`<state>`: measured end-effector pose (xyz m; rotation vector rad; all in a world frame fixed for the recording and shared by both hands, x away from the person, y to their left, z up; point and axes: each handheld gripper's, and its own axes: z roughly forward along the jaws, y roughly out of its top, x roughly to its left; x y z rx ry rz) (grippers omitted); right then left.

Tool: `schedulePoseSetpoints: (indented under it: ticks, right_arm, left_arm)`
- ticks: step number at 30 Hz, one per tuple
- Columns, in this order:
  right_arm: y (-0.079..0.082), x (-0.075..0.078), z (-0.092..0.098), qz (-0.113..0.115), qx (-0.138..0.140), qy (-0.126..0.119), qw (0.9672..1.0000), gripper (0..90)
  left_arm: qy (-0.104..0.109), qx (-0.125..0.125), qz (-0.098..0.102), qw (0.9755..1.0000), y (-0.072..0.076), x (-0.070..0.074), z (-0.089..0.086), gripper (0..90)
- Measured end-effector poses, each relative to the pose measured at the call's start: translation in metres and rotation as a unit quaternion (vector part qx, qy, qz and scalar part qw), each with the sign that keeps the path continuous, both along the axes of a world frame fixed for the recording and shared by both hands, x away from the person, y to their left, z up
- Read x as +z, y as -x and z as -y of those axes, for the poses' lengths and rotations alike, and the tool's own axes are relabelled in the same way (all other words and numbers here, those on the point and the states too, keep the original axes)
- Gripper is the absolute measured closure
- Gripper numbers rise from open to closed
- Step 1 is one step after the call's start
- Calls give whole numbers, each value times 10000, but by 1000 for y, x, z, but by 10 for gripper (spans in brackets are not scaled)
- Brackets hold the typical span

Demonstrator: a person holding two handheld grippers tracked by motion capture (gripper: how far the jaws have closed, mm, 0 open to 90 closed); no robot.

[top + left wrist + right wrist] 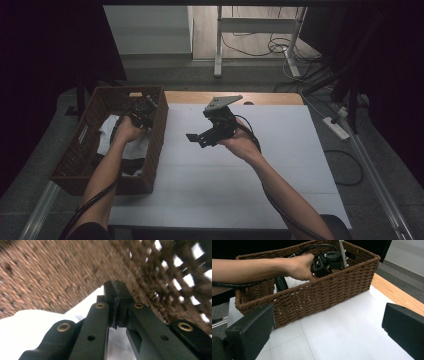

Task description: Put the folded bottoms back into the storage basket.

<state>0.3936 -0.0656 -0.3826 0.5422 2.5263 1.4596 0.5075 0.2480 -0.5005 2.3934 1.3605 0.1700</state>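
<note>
A brown wicker basket (159, 125) (324, 295) stands at the table's left edge with a white cloth (107, 132) (30, 327) (292, 281) in it. My left gripper (142, 116) (115, 293) (324, 265) reaches down inside the basket by its right wall (50, 277). Its jaws are pressed together, and the cloth rises in a peak to their tips. My right gripper (197, 140) (329, 322) hangs over the white table top to the right of the basket. It points at the basket's side, with its jaws wide apart and nothing between them.
A dark strap with lettering (280, 282) and dark fabric (131, 167) also lie in the basket. The white table sheet (250, 170) stretches right and forward, with a wooden edge (270, 97) at the back. A desk frame (218, 45), cables and a power strip (336, 127) are on the floor beyond.
</note>
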Motion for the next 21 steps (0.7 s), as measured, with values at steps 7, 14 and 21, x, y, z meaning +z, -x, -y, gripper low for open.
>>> schedulePoseSetpoints:
  ticks: [7, 14, 21]
  right_arm:
    - [-1, -1, 2, -6, -30, 12, 10000, 0]
    - [-2, -3, 3, -27, -32, 49, 10000, 0]
    - [-2, -3, 3, -36, -22, 47, 10000, 0]
  left_arm:
    - [618, 139, 532, 9966, 2, 20, -7, 895]
    - [-177, 418, -213, 9987, -5, -4, -3, 504]
    - [-835, 344, -212, 9957, -3, -7, 4, 709]
